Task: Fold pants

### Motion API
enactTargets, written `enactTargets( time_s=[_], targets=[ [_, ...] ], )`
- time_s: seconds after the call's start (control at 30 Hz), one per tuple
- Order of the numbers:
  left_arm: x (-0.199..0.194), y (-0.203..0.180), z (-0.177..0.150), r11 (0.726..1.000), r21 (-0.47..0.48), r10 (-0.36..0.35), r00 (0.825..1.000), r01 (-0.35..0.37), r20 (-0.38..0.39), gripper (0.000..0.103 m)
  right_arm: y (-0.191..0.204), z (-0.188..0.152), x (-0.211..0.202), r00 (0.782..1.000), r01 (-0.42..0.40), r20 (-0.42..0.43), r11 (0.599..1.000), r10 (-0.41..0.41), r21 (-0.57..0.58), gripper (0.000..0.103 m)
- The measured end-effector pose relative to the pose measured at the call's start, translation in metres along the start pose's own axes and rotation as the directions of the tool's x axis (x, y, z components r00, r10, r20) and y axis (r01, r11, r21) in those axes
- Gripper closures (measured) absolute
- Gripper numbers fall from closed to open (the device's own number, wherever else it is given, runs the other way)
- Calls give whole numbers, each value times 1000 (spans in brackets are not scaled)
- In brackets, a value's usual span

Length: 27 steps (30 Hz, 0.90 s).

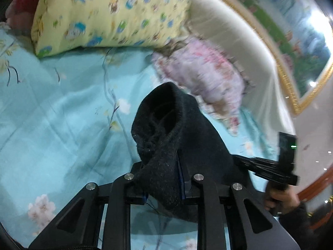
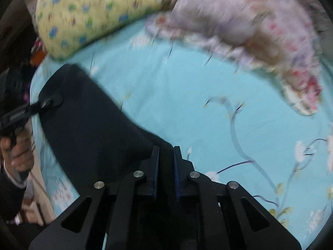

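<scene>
Black fabric of the pants [image 1: 166, 145] bunches right at the left gripper [image 1: 164, 179], whose fingers [image 1: 180, 173] are closed on a thick rolled edge, probably the waistband, and the cloth hangs in the air above the bed sheet [image 1: 62, 114]. In the right wrist view the right gripper [image 2: 166, 156] also pinches an edge of the same garment between its nearly closed fingers [image 2: 156, 162], and the dark panel stretches from there to the other gripper at the far left. The step seems to be carrying the spread pants to the bed for a fold. To do it well, both grips should stay firm and level, the cloth kept lightly taut between them, then lowered flat onto the open blue area, away from the yellow pillow [image 1: 108, 14] and the pink floral quilt [image 2: 249, 25]. Both views are blurred, so the fine folds cannot be judged.
</scene>
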State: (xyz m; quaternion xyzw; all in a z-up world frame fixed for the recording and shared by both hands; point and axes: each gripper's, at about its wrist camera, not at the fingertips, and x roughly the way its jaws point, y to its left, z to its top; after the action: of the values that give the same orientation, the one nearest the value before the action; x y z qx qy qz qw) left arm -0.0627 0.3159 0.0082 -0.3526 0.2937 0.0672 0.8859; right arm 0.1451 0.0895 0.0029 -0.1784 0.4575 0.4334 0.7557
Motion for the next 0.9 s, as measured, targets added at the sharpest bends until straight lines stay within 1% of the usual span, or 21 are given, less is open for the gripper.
enactTargets(
  time_s=[0.03,0.1,0.27,0.37,0.47,0.5,0.57,0.6,0.67,0.73,0.77,0.8,0.83,0.87,0.9],
  targets=[
    [-2,0,1,1000,3,-2,1000,2,-3,82,-1,1,-3,1000,17,25,1000,-17,6,91],
    [-1,1,2,1000,21,20,1000,-20,-8,82,1,1,-2,997,50,62,999,-51,16,91],
    [13,20,6,998,10,55,998,-55,-26,82,12,2,30,992,103,70,994,-104,23,91],
    [29,31,4,996,16,88,995,-88,-54,82,7,-4,39,989,105,92,991,-112,79,91],
    [37,34,1,989,31,147,987,-145,-72,76,-4,-7,42,988,85,115,986,-102,141,90],
    [36,34,1,987,33,158,985,-157,-66,71,-7,-9,41,987,75,129,984,-96,163,88],
    [26,33,0,981,33,193,981,-192,-33,65,-7,-14,33,983,58,158,979,-89,193,86],
    [21,34,0,979,28,201,979,-201,-19,62,-6,-16,27,980,68,171,977,-104,202,84],
    [8,35,2,975,16,219,976,-220,11,62,-6,-19,17,972,97,190,971,-140,221,84],
    [-3,32,3,974,6,226,974,-226,27,57,-6,-25,1,966,65,228,966,-124,249,82],
    [-8,29,3,975,6,223,974,-223,38,57,-7,-28,-9,961,44,251,964,-113,263,75],
    [-12,26,3,975,10,220,975,-221,43,56,-8,-33,-18,957,36,269,961,-112,274,58],
    [-16,21,3,976,21,217,975,-218,48,56,-8,-37,-24,953,36,278,959,-118,282,49],
    [-19,15,3,976,34,215,975,-216,52,55,-9,-43,-34,949,39,289,954,-128,296,36],
    [-21,8,3,975,49,213,976,-215,56,52,-10,-49,-42,943,37,305,951,-135,306,35]
  ],
)
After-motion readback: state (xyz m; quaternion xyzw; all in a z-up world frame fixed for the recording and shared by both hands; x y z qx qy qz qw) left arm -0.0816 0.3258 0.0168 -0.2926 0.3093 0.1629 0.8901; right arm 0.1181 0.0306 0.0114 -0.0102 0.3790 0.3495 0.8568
